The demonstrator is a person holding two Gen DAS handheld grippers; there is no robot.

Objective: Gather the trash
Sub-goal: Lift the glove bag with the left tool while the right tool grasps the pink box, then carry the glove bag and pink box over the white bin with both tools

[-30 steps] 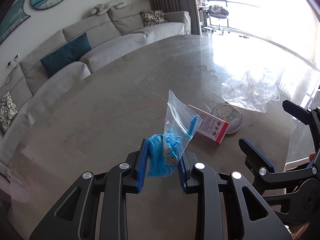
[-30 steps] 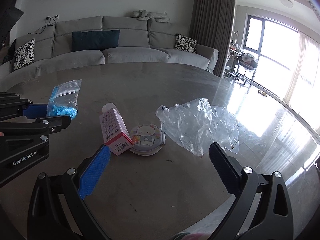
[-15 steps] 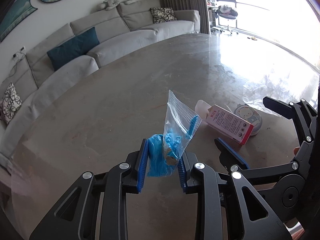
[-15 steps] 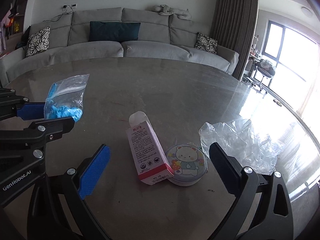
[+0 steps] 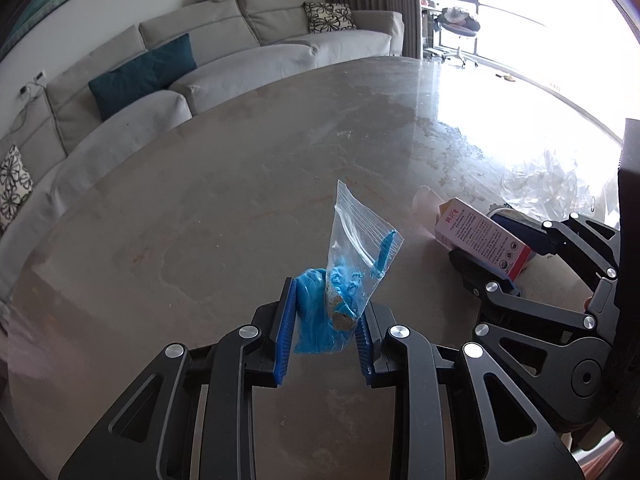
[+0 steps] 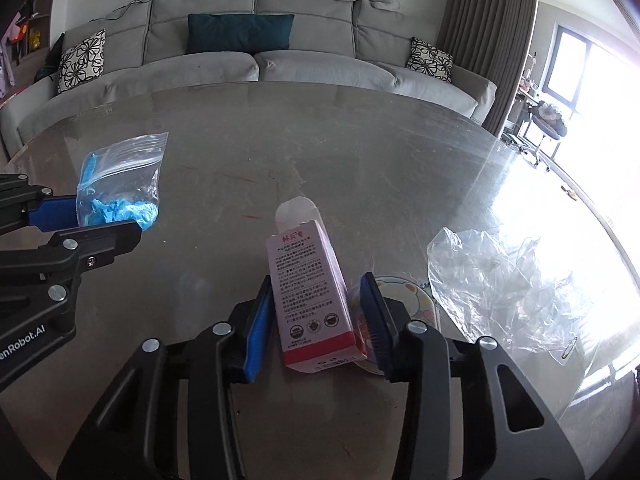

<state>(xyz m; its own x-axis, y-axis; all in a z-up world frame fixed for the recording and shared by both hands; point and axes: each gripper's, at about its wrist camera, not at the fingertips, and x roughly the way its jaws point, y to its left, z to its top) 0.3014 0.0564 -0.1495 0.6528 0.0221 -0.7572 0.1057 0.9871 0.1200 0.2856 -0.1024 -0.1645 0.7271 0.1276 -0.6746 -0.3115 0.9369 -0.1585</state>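
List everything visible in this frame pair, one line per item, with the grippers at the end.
Zip bag: one, clear with blue contents, held above table.
Carton: one, pink and white, lying on table.
Round tin: one, bear picture, beside carton.
Crumpled plastic: one, clear, table's right.
Table: one, grey-brown.
Sofa: one, grey, behind table, teal and patterned cushions.
Left gripper: black, blue pads, clamping bag.
Right gripper: jaws closing around carton.

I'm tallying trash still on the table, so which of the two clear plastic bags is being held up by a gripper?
The small zip-seal bag of crumpled blue material, clamped in the left gripper. The large crumpled empty bag lies on the table.
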